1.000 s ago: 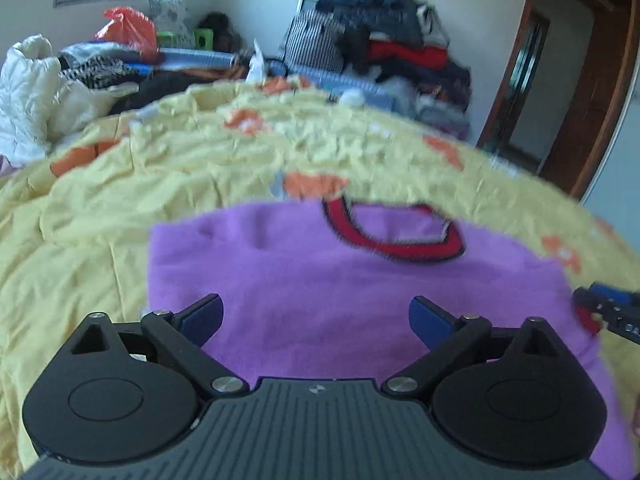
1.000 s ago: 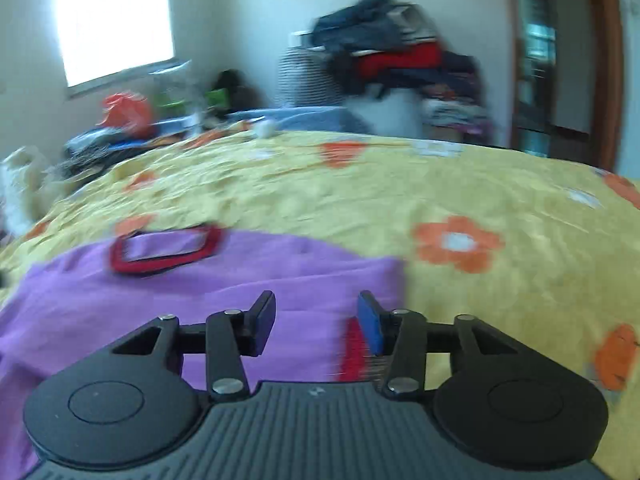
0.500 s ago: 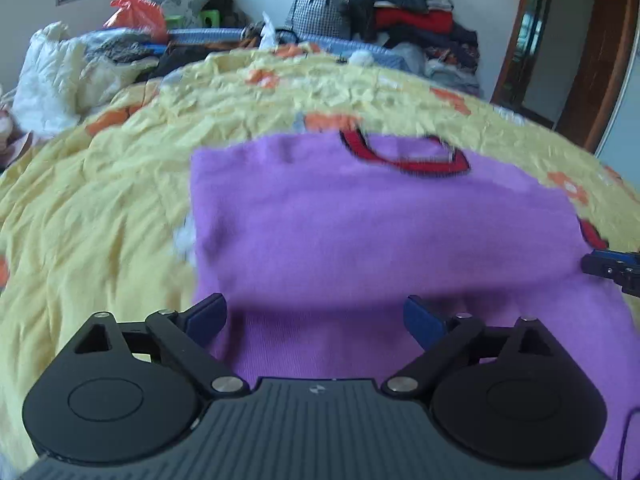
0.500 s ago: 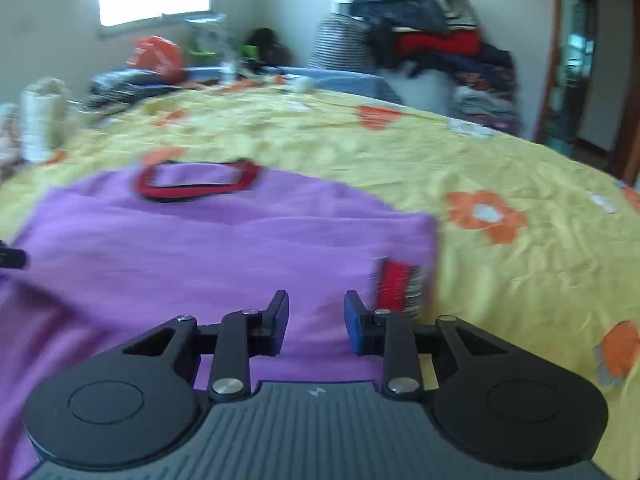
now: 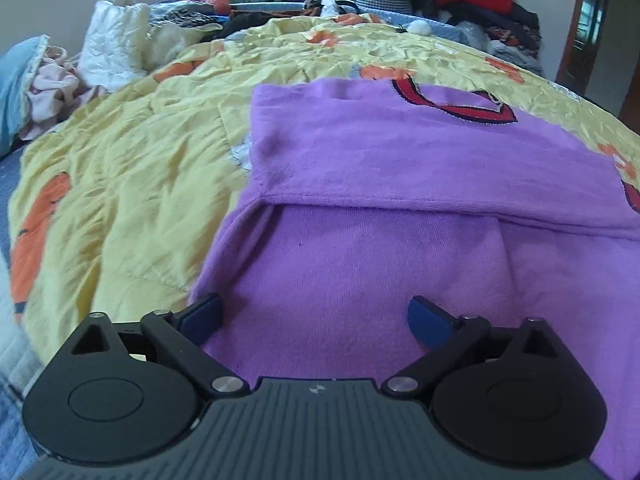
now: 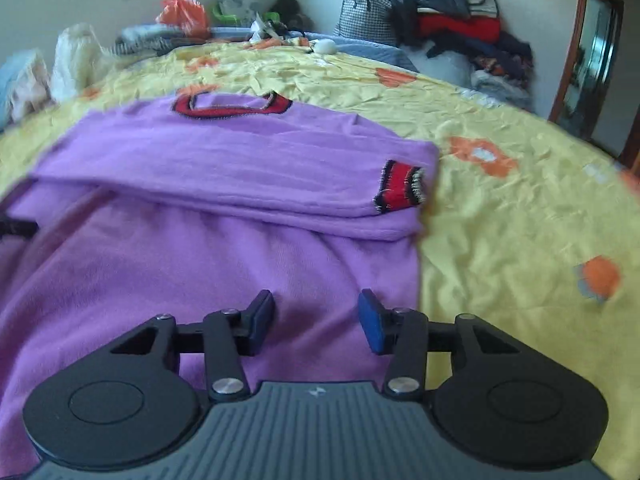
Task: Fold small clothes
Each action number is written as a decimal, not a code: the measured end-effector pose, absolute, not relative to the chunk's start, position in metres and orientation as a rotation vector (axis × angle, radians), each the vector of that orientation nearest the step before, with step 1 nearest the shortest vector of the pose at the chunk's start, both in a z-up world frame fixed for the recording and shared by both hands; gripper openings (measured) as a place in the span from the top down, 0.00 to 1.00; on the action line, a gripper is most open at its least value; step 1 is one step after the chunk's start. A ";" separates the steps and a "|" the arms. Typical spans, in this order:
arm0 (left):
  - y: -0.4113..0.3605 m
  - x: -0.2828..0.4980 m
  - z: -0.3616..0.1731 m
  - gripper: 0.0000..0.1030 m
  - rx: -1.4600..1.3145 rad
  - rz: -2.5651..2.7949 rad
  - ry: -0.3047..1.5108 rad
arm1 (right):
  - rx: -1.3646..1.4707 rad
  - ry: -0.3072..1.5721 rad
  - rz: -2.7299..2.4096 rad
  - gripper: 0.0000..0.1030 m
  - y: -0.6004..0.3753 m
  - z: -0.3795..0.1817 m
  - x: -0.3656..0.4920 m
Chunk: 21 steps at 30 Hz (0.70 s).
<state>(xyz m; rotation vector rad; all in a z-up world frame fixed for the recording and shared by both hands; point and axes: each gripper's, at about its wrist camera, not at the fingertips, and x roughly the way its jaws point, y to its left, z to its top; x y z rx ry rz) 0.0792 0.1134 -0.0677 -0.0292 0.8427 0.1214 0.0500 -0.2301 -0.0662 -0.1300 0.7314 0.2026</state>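
Left wrist view: the left tool (image 5: 316, 316) sits at the bottom centre of the frame with its jaws spread wide and nothing pinched, low over the near half of the purple sweater (image 5: 360, 272). The sweater lies on the yellow flowered quilt (image 5: 132, 184) of the bed, its red collar (image 5: 456, 104) in the upper right. A second ago this tool looked at the upper chest. Now the folded-over sleeve band crosses mid-frame and the lower body fills the foreground, so the tool has drawn back toward the hem.

Right wrist view: the right tool (image 6: 316, 316) is at the bottom centre, its jaws parted over bare purple cloth and gripping nothing; they narrowed and have just been opening again. The red striped cuff (image 6: 400, 192) sat close by this tool a moment back and now lies at right of centre, on the sleeve folded across the body.

My guess is that the sleeve fold is finished and both tools are lining up on the bottom edge, to carry it up toward the collar.
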 end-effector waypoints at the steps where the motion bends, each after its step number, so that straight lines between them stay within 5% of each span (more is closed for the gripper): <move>1: 0.113 0.074 -0.064 0.04 -0.052 0.122 0.844 | -0.105 0.729 0.236 0.58 -0.225 -0.061 0.040; 12: 0.081 0.016 -0.080 0.00 -0.011 0.083 0.880 | -0.168 0.765 0.318 0.59 -0.165 -0.077 -0.023; 14: 0.084 0.018 -0.079 0.00 -0.019 0.078 0.888 | -0.166 0.775 0.257 0.53 -0.187 -0.077 -0.027; 17: 0.083 0.018 -0.079 0.00 -0.010 0.072 0.881 | -0.107 0.799 0.191 0.19 -0.229 -0.082 -0.029; 20: 0.085 0.019 -0.078 0.00 -0.009 0.064 0.885 | -0.084 0.815 0.182 0.20 -0.236 -0.076 -0.031; 21: 0.085 0.019 -0.078 0.00 -0.009 0.063 0.884 | -0.106 0.811 0.180 0.28 -0.227 -0.073 -0.033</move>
